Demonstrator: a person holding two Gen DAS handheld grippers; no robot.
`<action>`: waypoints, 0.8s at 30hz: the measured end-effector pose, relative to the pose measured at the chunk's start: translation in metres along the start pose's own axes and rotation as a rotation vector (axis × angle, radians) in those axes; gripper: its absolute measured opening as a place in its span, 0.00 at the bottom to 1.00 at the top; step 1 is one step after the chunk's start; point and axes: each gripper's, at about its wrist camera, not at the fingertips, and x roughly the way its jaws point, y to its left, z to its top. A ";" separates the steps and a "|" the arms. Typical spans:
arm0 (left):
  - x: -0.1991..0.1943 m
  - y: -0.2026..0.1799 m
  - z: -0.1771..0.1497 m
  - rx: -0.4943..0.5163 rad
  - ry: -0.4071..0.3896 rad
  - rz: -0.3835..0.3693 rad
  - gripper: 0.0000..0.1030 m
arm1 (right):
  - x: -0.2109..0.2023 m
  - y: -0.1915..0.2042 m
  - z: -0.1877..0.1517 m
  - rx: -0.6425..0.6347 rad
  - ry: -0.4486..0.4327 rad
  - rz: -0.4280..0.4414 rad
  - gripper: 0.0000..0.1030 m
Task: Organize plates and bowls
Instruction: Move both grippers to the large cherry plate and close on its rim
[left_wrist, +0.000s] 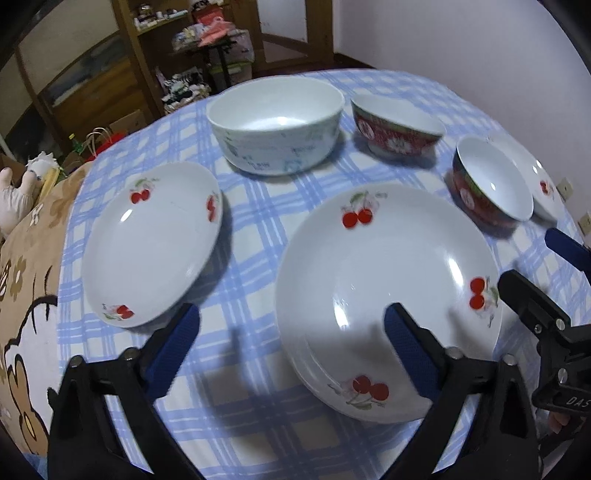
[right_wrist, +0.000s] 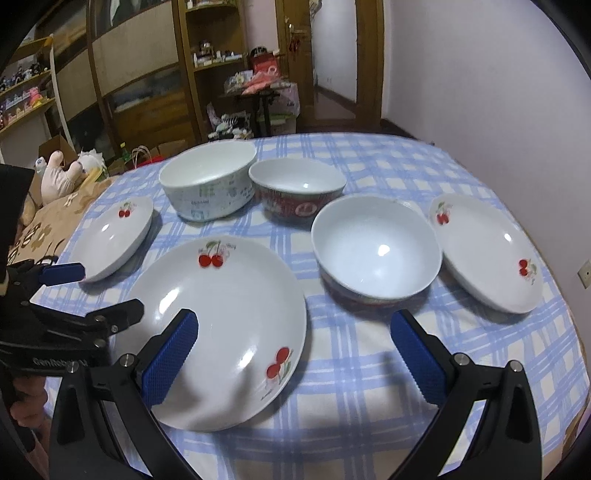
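Hovering with jaws spread and empty, the left gripper (left_wrist: 291, 328) and right gripper (right_wrist: 295, 332) risk chipping the large cherry plate (left_wrist: 388, 288) if a finger clips its glossy rim.

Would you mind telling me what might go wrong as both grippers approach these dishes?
1. The left gripper and right gripper both hang open by the big plate, and could collide.
2. The plate lies flat on the soft tablecloth; a finger may snag it.
3. The red bowl sits close to the right plate; lifting either might knock the other.
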 end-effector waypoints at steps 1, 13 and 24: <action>0.002 -0.001 -0.001 0.005 0.008 -0.007 0.88 | 0.002 0.000 -0.001 0.001 0.010 0.002 1.00; 0.029 0.010 0.001 -0.078 0.084 -0.039 0.62 | 0.018 -0.010 -0.005 0.067 0.078 0.043 0.95; 0.046 0.013 0.003 -0.117 0.129 -0.067 0.34 | 0.046 -0.012 -0.013 0.096 0.181 0.108 0.29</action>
